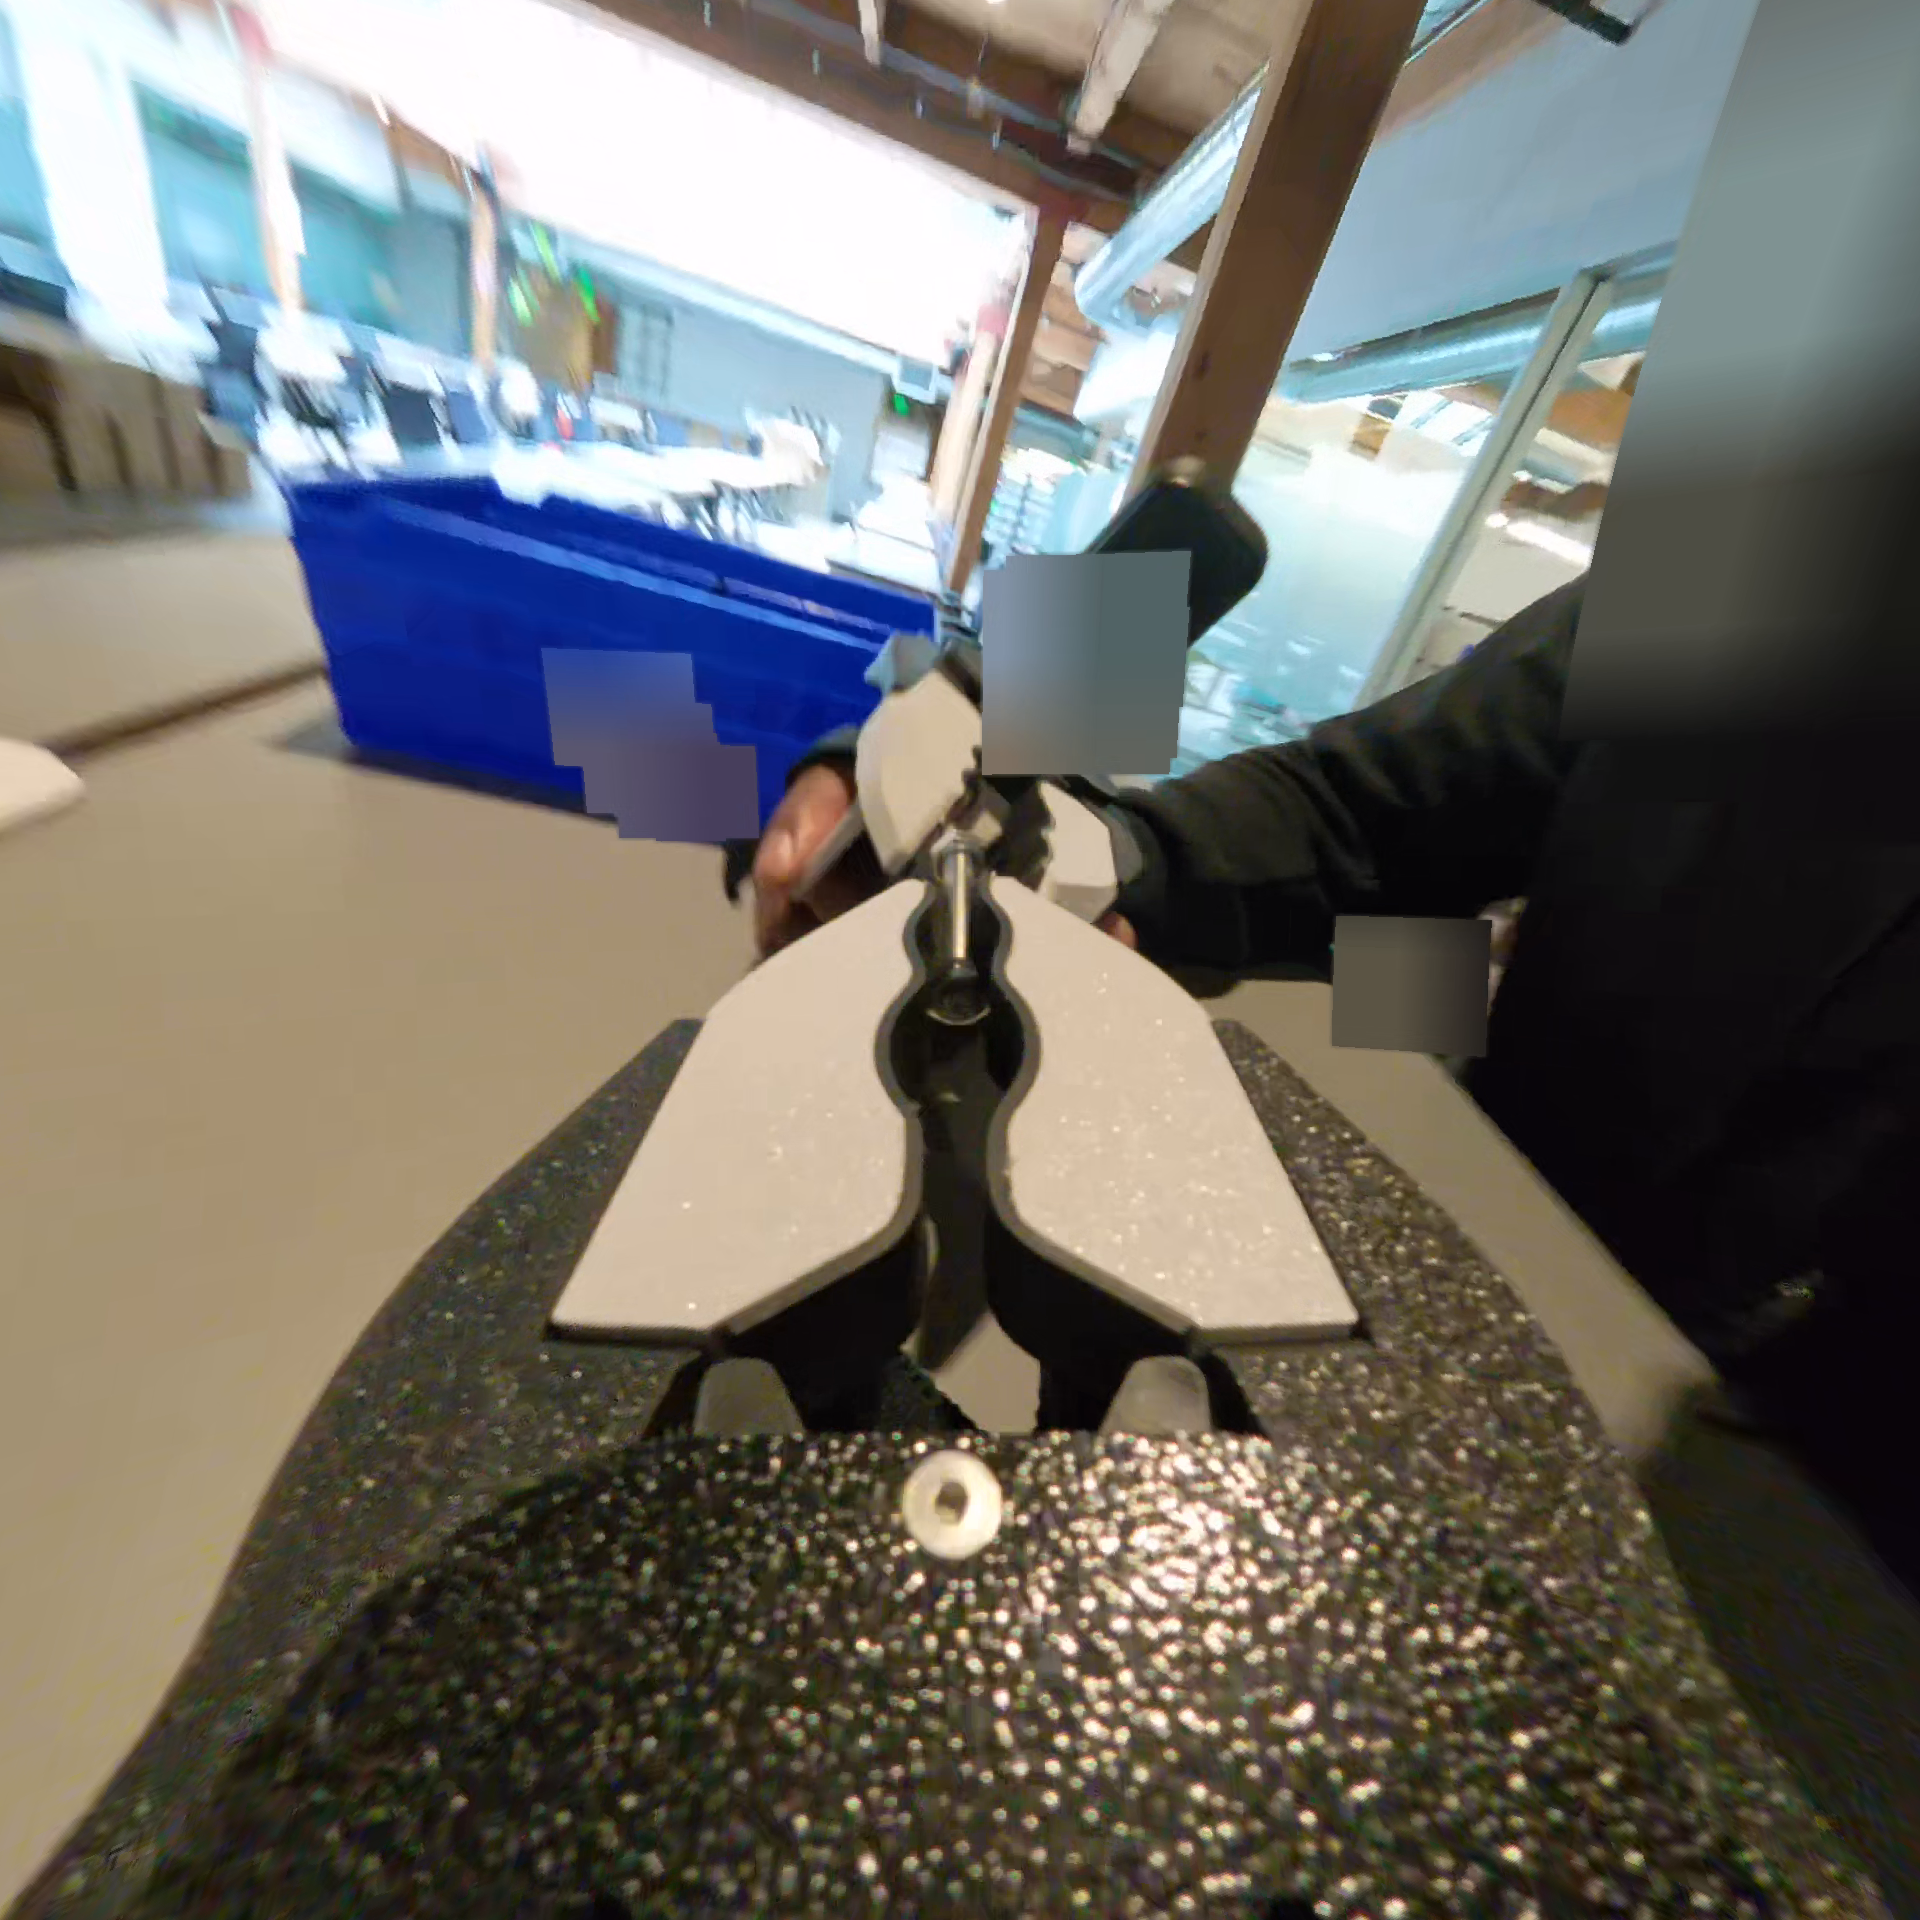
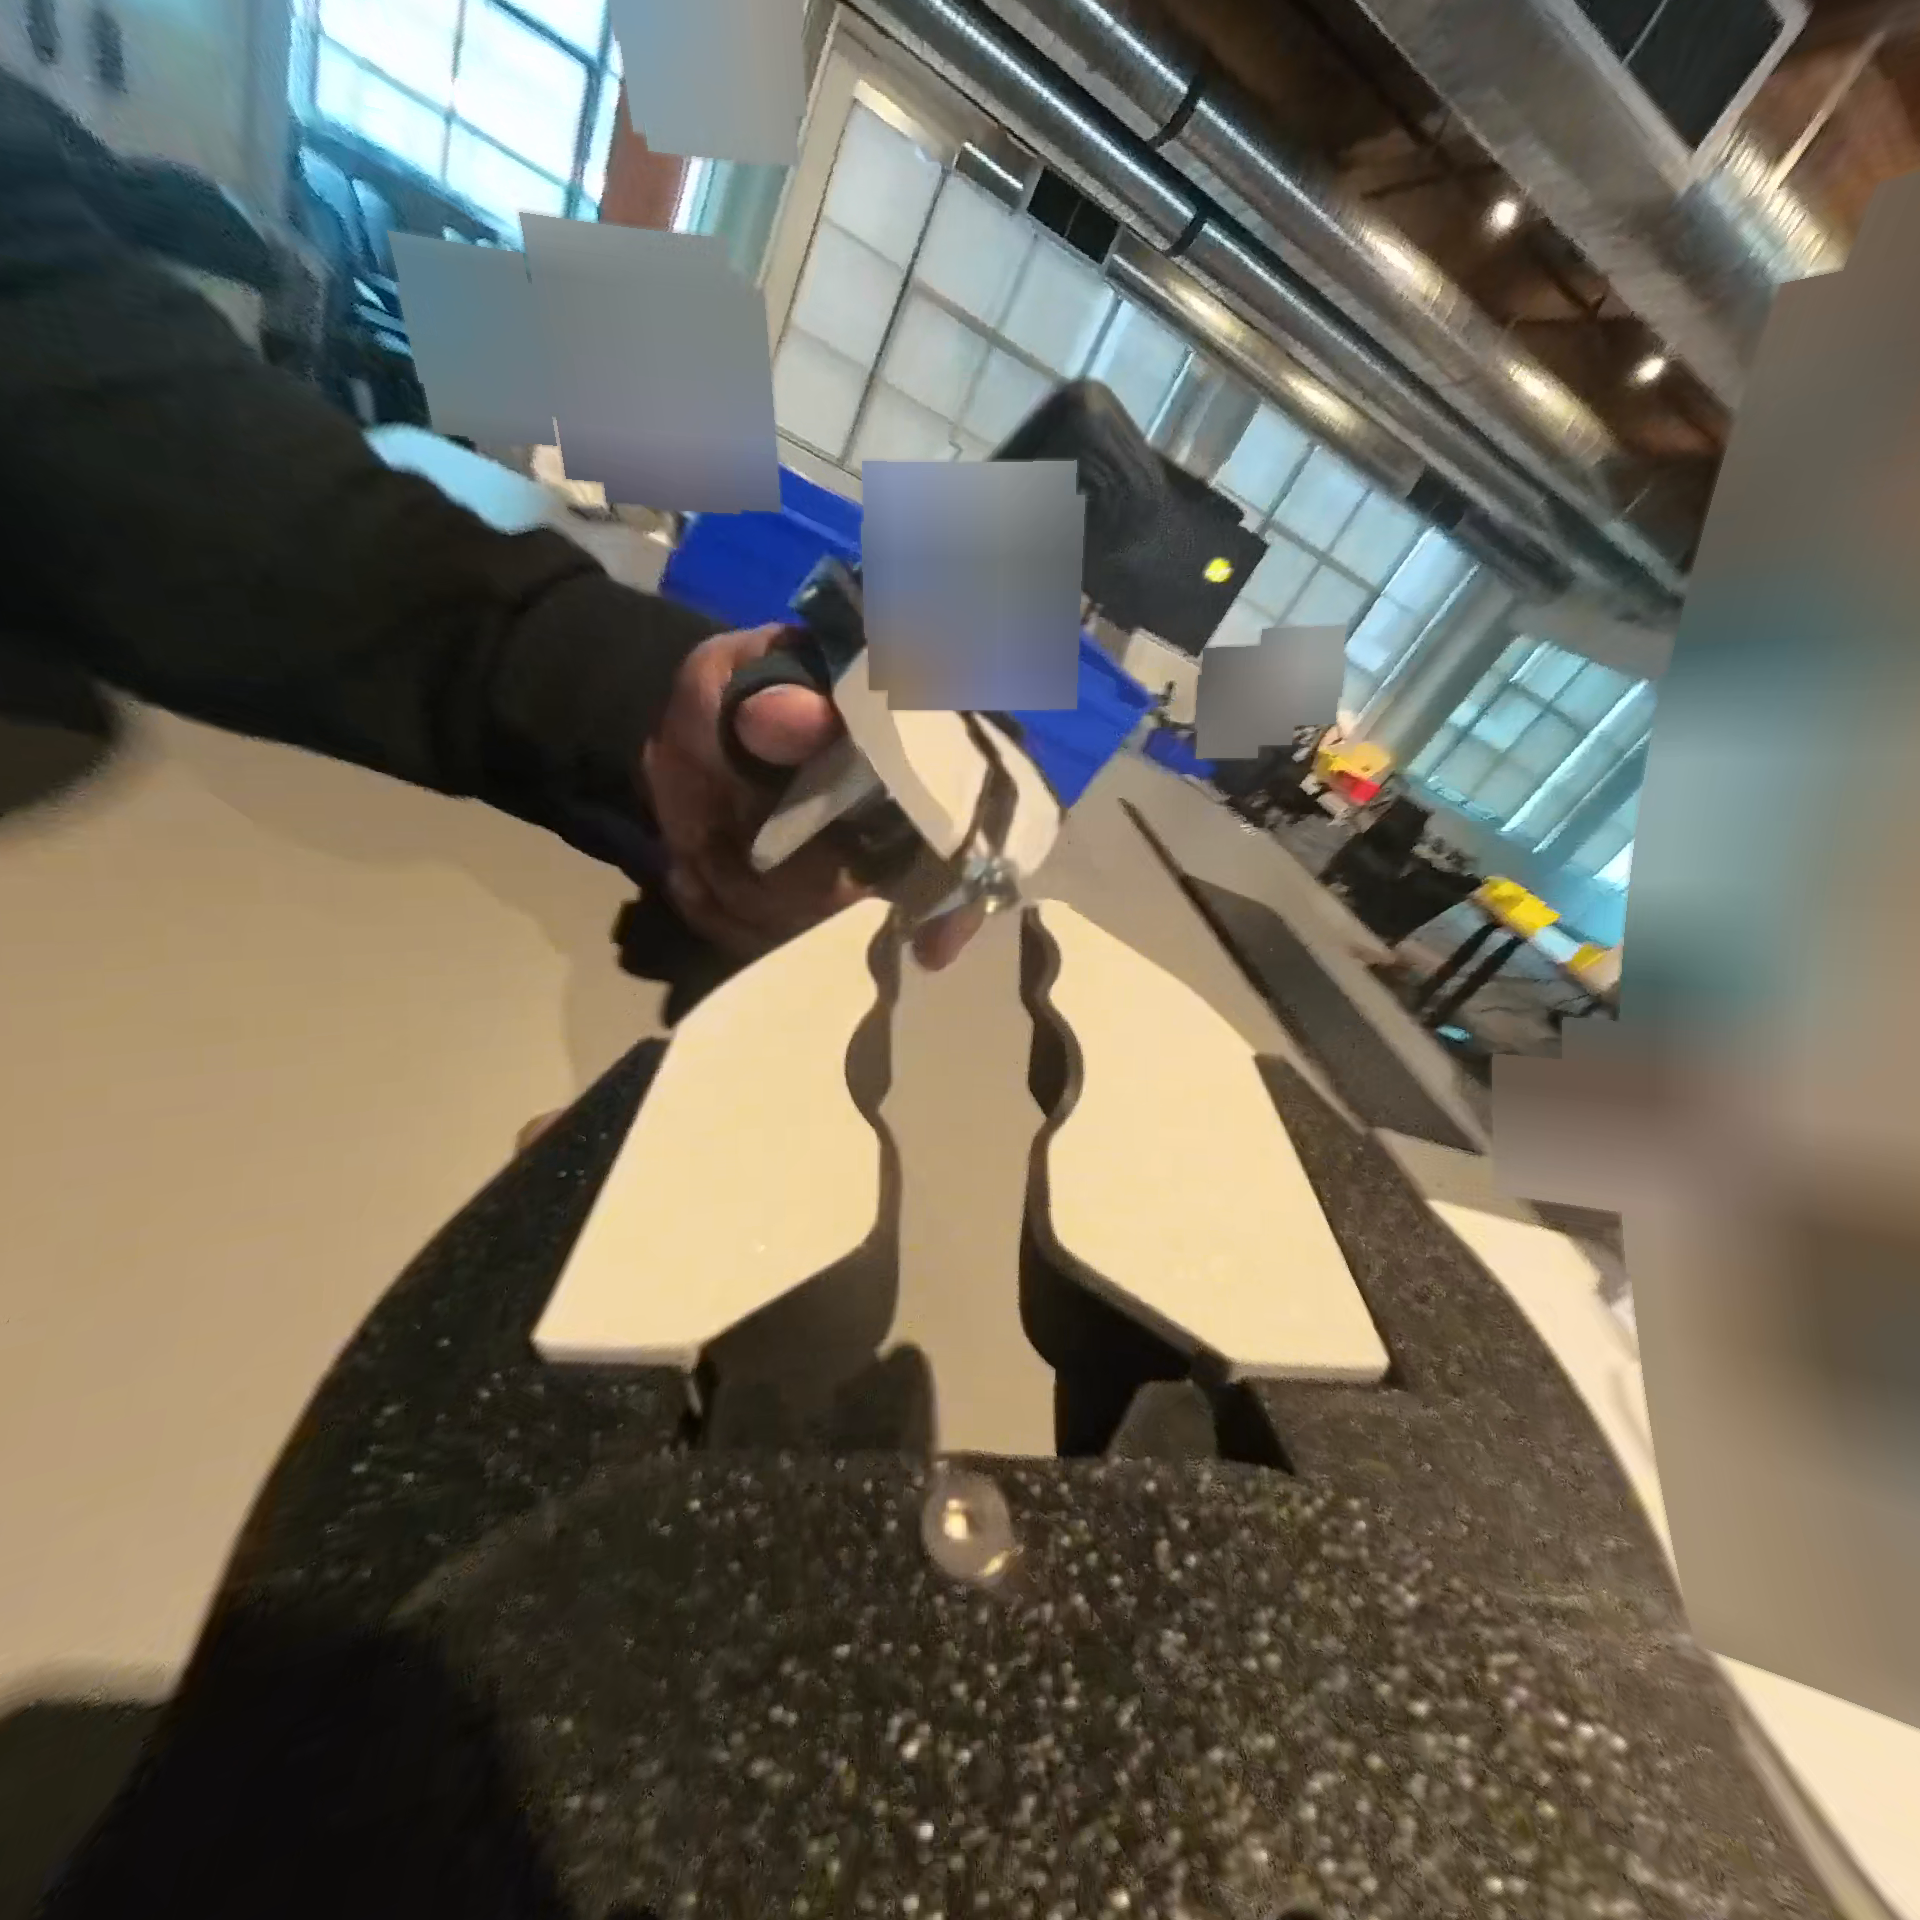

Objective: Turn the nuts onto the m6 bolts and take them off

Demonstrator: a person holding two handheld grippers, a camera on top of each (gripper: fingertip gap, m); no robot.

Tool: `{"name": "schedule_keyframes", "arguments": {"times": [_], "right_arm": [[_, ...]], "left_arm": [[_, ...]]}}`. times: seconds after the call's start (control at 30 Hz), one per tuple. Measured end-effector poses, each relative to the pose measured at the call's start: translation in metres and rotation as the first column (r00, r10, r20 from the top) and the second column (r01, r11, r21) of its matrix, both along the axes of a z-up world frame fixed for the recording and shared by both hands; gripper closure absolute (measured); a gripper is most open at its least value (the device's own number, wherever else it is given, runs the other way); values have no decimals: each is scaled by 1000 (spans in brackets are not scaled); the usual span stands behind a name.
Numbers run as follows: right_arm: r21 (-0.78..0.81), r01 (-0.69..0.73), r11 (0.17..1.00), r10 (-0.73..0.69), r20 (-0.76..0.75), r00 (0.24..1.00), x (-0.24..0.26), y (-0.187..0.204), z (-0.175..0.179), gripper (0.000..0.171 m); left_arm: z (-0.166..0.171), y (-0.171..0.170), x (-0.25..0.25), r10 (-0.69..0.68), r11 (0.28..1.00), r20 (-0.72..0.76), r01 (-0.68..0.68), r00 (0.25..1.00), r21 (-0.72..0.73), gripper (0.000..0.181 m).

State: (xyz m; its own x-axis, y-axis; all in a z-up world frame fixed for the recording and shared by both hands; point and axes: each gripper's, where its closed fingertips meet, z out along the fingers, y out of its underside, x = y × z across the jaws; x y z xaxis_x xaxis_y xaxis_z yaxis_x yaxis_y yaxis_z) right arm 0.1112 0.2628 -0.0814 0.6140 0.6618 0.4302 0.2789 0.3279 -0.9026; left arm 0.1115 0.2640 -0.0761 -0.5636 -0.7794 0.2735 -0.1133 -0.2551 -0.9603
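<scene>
My left camera sits just behind my left tool [image 1: 956,914], looking forward along its two fingers, tilted, toward my other hand [image 1: 805,842] and the right tool [image 1: 971,805] at frame centre, very near. My right camera rides behind the right tool [image 2: 956,914] the same way and faces back at the left tool [image 2: 961,831], equally close. Both views share the bolt [image 1: 958,920] between the tips, the grey table [image 1: 260,1039] at left and the blue bin [image 1: 582,644] in mid-frame behind.

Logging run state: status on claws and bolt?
Left claw shut on bolt. Right claw open at nut on bolt tip. Nothing in the way.
</scene>
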Motion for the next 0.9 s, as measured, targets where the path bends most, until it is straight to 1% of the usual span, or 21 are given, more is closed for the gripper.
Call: {"name": "schedule_keyframes", "arguments": {"times": [0.07, 0.13, 0.23, 0.37, 0.43, 0.63, 0.7, 0.73, 0.8, 0.9], "right_arm": [[-85, -33, 996, 30, -37, 999, -1, 1, -5, 146], [-122, -32, 992, 28, -39, 999, -2, 4, -8, 139], [-144, -56, 988, 43, -91, 995, -1, 3, -4, 141], [-150, -81, 985, 57, -153, 987, 3, 2, 2, 146], [-139, -85, 987, 63, -155, 986, 3, 1, 3, 150], [-117, -84, 990, 69, -127, 989, 0, -2, 3, 152], [-102, -96, 990, 83, -127, 988, -1, -5, 5, 160], [-95, -96, 991, 84, -120, 989, -1, -5, 5, 161], [-71, -86, 994, 80, -82, 993, -3, -6, 4, 161], [24, -62, 998, 61, 17, 998, -6, -8, 3, 161]], "left_arm": [[7, 7, 0, 83, 991, 117, -95, 990, 95, 176], [9, 9, -1, 118, 976, 185, -148, 976, 159, 176], [7, 9, -1, 131, 955, 216, -182, 968, 235, 176], [2, 2, 0, 101, 944, 211, -160, 972, 289, 176], [0, -1, 0, 87, 939, 206, -149, 975, 309, 176], [-4, -7, 1, 60, 930, 187, -123, 980, 346, 176], [-7, -9, 2, 53, 925, 169, -112, 984, 362, 176], [-8, -9, 2, 47, 927, 162, -104, 986, 359, 176], [-8, -10, 0, 25, 945, 120, -62, 992, 320, 176], [-8, -13, -3, -36, 980, 30, 29, 999, 198, 176]]}}
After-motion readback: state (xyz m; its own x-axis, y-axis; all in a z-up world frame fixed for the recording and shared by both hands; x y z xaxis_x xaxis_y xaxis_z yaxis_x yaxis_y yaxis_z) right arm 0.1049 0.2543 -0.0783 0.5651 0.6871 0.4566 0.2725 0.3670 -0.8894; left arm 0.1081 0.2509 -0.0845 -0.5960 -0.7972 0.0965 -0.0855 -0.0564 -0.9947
